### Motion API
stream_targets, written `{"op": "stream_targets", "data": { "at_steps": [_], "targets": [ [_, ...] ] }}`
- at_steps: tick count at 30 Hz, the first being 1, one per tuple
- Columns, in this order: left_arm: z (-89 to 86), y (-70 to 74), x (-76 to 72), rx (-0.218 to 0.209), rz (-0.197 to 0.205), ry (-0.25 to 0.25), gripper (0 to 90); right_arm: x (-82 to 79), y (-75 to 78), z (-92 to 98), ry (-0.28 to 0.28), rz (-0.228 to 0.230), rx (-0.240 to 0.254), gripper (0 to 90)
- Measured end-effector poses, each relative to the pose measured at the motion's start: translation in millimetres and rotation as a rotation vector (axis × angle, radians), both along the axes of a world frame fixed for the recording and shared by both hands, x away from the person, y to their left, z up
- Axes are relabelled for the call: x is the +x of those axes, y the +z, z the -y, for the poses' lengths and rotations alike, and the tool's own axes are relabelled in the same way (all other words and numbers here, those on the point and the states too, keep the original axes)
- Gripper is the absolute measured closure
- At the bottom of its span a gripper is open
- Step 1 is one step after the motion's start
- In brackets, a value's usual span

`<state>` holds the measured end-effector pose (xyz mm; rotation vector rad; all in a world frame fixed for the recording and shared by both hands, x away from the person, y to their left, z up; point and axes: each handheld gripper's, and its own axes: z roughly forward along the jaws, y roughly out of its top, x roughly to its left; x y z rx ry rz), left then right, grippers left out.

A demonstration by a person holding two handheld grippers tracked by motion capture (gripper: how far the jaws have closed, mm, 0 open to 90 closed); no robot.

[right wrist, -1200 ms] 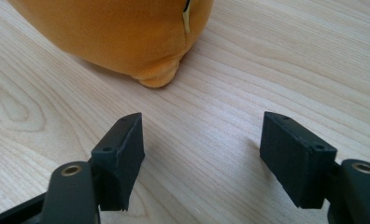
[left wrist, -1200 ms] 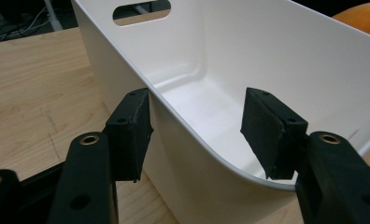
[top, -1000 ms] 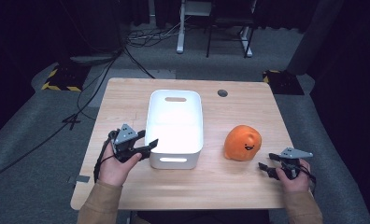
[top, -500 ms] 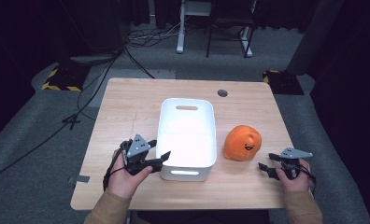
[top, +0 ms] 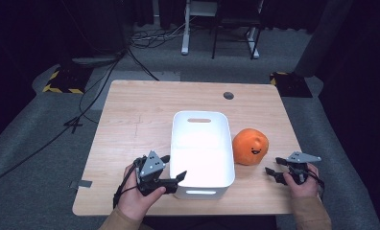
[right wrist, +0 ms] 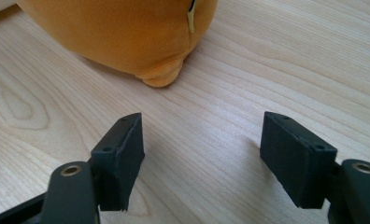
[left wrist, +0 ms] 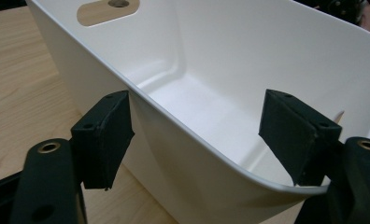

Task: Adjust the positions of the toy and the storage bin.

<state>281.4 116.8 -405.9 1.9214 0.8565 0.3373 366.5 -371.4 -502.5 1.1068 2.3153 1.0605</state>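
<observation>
A white plastic bin (top: 202,125) with a handle slot stands mid-table, empty inside. My left gripper (top: 174,166) is at its near left corner. In the left gripper view the jaws (left wrist: 197,135) stand open and straddle the bin's wall (left wrist: 248,60), one pad outside and one inside. An orange plush toy (top: 249,146) with a small face lies against the bin's right side. My right gripper (top: 273,166) rests open on the wood just right of the toy. In the right gripper view the toy (right wrist: 122,32) lies a little ahead of the open gripper (right wrist: 202,158), with bare wood between the pads.
The wooden table (top: 135,120) has a round cable hole (top: 229,95) at the back right. A strip of tape (top: 82,184) hangs at the front left edge. Cables and furniture legs lie on the floor beyond the table.
The bin has slid right and slightly toward me along with my left gripper, ending against the orange toy. The right gripper has stayed put.
</observation>
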Motion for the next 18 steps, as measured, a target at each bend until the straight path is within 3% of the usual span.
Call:
{"op": "stream_targets", "data": {
  "at_steps": [7,18],
  "targets": [
    [6.5,1.8,-10.4,0.025,0.004,-0.006,24.6,0.0,0.0,0.0,0.000,0.000,0.000,31.0],
    [10.7,0.8,-19.9,0.008,-0.016,0.006,24.5,-0.1,0.1,0.0,0.005,-0.001,-0.001,31.0]
  ]
}}
